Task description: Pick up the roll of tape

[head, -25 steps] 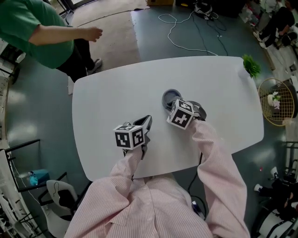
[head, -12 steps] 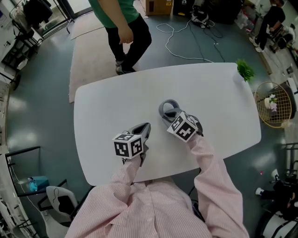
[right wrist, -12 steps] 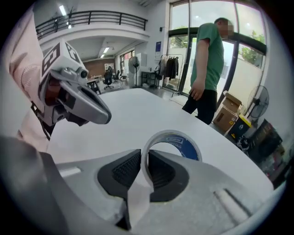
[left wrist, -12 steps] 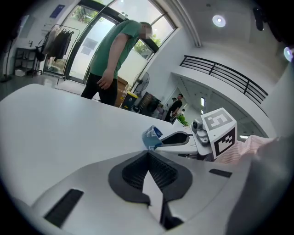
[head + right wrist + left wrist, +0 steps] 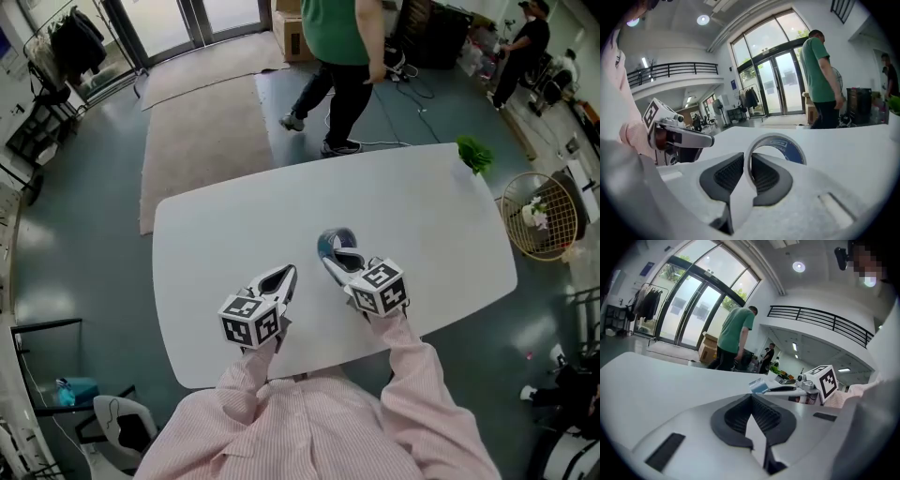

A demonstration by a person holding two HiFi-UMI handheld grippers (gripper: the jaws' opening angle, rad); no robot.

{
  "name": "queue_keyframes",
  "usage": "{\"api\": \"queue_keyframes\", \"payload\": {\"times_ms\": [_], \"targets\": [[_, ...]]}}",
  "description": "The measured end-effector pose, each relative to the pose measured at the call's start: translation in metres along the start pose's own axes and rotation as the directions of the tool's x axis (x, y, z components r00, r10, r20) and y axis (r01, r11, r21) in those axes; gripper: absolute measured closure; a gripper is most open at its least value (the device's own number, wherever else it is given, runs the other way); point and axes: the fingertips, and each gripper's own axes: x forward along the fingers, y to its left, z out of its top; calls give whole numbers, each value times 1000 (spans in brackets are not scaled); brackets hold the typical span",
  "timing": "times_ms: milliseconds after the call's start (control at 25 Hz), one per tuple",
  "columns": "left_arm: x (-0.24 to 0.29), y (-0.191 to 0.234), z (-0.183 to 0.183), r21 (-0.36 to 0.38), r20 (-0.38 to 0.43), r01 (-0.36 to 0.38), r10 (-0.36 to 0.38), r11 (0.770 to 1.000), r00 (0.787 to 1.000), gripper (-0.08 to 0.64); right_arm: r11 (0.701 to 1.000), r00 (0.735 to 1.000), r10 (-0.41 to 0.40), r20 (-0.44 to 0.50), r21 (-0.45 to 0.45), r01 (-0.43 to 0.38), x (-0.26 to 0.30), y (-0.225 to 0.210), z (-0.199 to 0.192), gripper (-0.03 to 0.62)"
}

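Broadly, the white counter (image 5: 225, 225) fills the middle of the head view, its rounded corners reaching towards the left and right edges over a grey floor (image 5: 84, 234); a pale rug (image 5: 202, 122) lies on that floor in the upper left, beyond the counter's far edge; a person (image 5: 342, 37) in a green top and dark trousers stands at top centre, just past the counter; pink striped sleeves (image 5: 431, 394) rise from the bottom of the frame to the counter's near edge; a round wire basket (image 5: 534, 216) sits on the floor at the right edge, apart from the counter; the left hand-held gripper (image 5: 289, 273), left of centre, points up the frame, its jaws drawn together at the tips with nothing between them, as its own view confirms; the right hand-held gripper (image 5: 339, 259), just to its right, is clamped narrowly on the roll of tape (image 5: 336, 242), one pad inside the ring and one outside, pinching its wall; a small green plant (image 5: 475, 155) stands at the counter's upper right corner; the roll of tape, grey with a blue inner face, is held on edge over the middle of the counter, at the tip of the right hand-held gripper.
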Motion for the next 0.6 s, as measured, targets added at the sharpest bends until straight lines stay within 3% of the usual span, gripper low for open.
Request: {"api": "queue_keyframes", "payload": {"times_ms": [200, 600], "targets": [[-15, -8, 14, 26, 58, 5, -7, 1000, 998, 560, 994, 990, -24, 139, 108, 9, -21, 10, 15, 537], [-43, -29, 39, 93, 150, 12, -26, 996, 988, 560, 975, 926, -75, 370, 220, -9, -72, 20, 51, 537]]}}
